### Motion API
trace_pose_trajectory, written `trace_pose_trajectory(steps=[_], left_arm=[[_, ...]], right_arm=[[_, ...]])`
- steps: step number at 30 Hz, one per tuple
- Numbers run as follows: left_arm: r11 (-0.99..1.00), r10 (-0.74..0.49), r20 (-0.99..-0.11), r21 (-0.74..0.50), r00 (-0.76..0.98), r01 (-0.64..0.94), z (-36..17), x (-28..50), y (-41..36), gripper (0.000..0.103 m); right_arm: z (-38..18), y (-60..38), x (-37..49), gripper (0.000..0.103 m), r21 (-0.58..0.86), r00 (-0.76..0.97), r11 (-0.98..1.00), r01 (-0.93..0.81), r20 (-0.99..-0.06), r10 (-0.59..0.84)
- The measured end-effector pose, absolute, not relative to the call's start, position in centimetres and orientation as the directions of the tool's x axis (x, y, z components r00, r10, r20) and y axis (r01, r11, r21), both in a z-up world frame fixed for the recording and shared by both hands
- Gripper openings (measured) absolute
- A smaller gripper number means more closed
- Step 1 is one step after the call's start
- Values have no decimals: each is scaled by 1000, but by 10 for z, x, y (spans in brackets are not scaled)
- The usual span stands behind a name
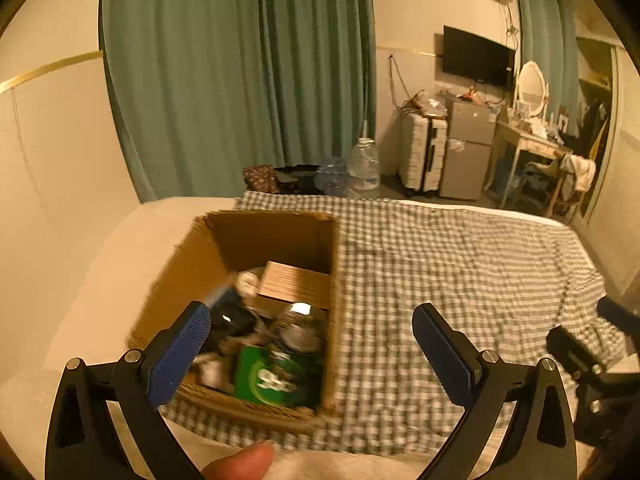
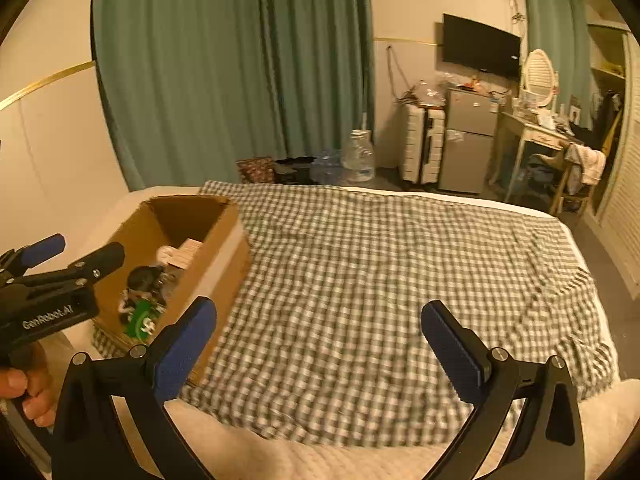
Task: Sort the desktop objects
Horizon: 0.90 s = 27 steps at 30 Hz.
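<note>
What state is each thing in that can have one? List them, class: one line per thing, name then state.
Cardboard box: open-topped, upright, holding objects.
Green can: lying inside the box.
Checked cloth: spread flat, bare of objects.
Left gripper: open, empty.
Right gripper: open, empty.
Curtain: drawn shut.
Television: off.

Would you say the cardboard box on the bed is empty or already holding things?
Holding things: the cardboard box is open-topped, with a green packet and a small carton inside.
</note>
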<state>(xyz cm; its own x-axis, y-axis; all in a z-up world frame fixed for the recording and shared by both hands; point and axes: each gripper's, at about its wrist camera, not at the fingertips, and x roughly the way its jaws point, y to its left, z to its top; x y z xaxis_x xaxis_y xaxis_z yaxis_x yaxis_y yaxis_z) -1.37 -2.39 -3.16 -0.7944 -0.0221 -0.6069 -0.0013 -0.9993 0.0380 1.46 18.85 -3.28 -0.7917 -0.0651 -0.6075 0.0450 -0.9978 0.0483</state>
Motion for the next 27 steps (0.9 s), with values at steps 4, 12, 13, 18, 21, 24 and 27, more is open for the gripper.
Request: trace_pose_trajectory(steps=[4, 12, 13, 18, 21, 24, 27], left_arm=[[-999, 21, -600, 13, -800, -36, -32, 1, -6, 103], [-995, 64, -591, 23, -804, -96, -40, 21, 24, 103], [-994, 67, -591, 27, -804, -103, -43, 24, 28, 103], [-988, 81, -611, 53, -787, -143, -57, 28, 42, 103], [-987, 82, -601, 61, -795, -148, -57, 30, 42, 103], [-988, 89, -598, 49, -796, -147, -58, 31, 38, 103], [-988, 89, -607, 44, -789, -146, -62, 30, 36, 103]], right_arm=[[-34, 206, 34, 103, 23, -794, -1000, 11, -608, -23], [-34, 242, 68, 103, 19, -793, -998, -61, -608, 37], [-34, 244, 70, 103, 20, -795, -997, -69, -606, 43], [-35, 253, 79, 103, 27, -792, -995, -93, -608, 57], [-34, 253, 80, 103, 27, -793, -995, -93, -607, 57], [-35, 248, 80, 103, 26, -795, -996, -87, -605, 53], [-35, 244, 80, 103, 20, -799, -997, -79, -600, 52]])
